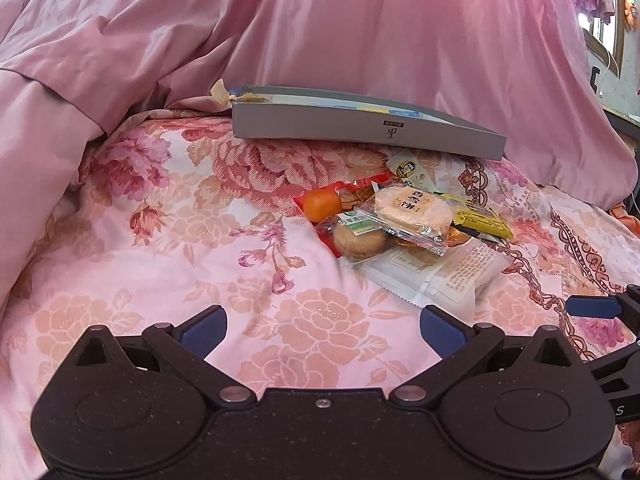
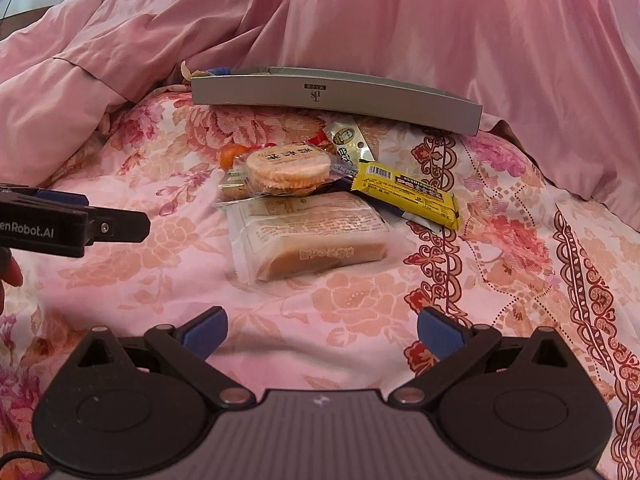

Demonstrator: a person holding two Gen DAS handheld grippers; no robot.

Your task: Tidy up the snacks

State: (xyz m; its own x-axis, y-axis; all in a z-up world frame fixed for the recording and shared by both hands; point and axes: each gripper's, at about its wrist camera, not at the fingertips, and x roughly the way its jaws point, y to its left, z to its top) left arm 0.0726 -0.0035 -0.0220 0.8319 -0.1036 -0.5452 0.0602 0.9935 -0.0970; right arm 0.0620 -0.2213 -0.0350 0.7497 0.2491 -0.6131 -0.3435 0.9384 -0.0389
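Observation:
A heap of snacks lies on a floral bedsheet. It holds a round rice cracker pack (image 1: 412,208) (image 2: 288,168), a big white cake packet (image 1: 440,272) (image 2: 312,236), a yellow bar (image 1: 480,218) (image 2: 408,194), a small orange (image 1: 320,204) (image 2: 228,157) and a round pastry in clear wrap (image 1: 358,240). Behind the heap lies a flat grey box (image 1: 360,128) (image 2: 332,98). My left gripper (image 1: 323,330) is open, short of the heap, with nothing between its fingers. My right gripper (image 2: 322,330) is open too, just in front of the white packet.
A pink quilt (image 1: 360,32) (image 2: 400,20) is piled behind and to the left of the box. The left gripper's body (image 2: 76,224) reaches in from the left of the right wrist view. A blue fingertip of the right gripper (image 1: 592,306) shows at the right edge.

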